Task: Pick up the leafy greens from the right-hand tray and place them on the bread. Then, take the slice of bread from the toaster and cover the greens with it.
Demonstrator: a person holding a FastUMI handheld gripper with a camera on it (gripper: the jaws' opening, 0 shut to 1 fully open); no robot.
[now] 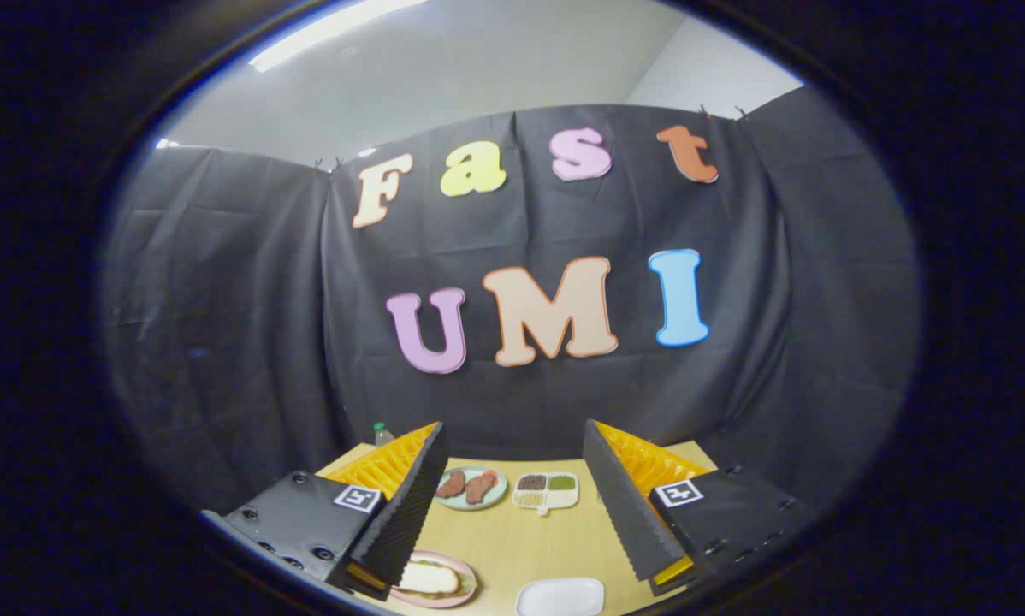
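Note:
My gripper (513,426) is open and held high above a wooden table (512,535), with nothing between its fingers. Below the left finger, a pale slice of bread (427,579) lies on a pink plate (465,575), partly hidden by that finger. A small white tray (561,596) sits on the table between the fingers, close in; its top looks bare. Whether any greens lie on it I cannot tell.
Farther ahead between the fingers sit a pale blue plate (471,488) with two brown pieces and a white divided dish (546,492) holding dark, green and pale fillings. A small bottle (382,433) stands at the table's back left corner. Black cloth walls close off the table's far side.

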